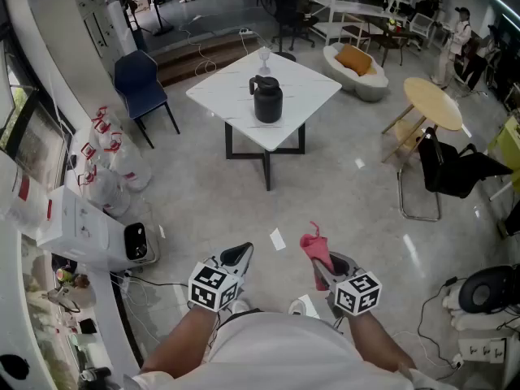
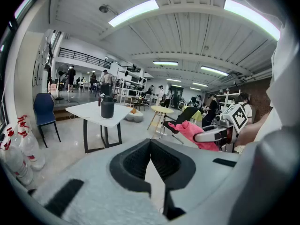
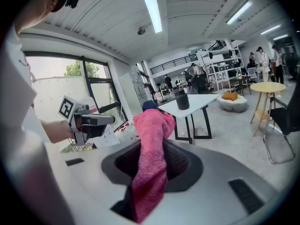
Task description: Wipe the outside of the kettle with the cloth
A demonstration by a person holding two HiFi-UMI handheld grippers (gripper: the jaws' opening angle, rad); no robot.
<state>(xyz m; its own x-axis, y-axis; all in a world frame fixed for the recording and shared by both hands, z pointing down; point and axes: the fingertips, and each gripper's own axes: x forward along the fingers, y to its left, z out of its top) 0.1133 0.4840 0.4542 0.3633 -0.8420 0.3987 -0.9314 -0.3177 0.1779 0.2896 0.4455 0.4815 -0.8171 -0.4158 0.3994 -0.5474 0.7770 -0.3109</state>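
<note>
left hand-held gripper point(image 2: 150, 144): jaws pressed right together with nothing in them. It's held low in front of the person, tipped a bit downward, over the floor point(image 1: 341, 193).

right hand-held gripper point(image 1: 322, 268): clamped on the cloth, at about the same height as the left one. The two sit side by side with a gap between them.

cloth point(image 3: 152, 153): pink and fuzzy, bunched up between the right jaws. A fat tuft pokes out past the jaw tips and the rest trails back down through the gripper's throat.

kettle point(image 1: 266, 98): black and standing upright, roughly in the middle of the tabletop. It's well apart from both grippers, with a good stretch of floor in between, and nothing is touching it.

tabletop point(image 1: 218, 96): white and square on dark legs, with one corner turned toward the person. It carries only the kettle and a glass.

glass point(image 1: 264, 55): clear and stemmed, up by the far corner of the tabletop, just behind the kettle.

blue chair point(image 1: 138, 80): on the floor off the left corner of the tabletop.

round yellow table point(image 1: 433, 102): off to the right, with a black chair point(image 1: 455, 173) just in front of it. Both are well clear of the kettle.
</note>
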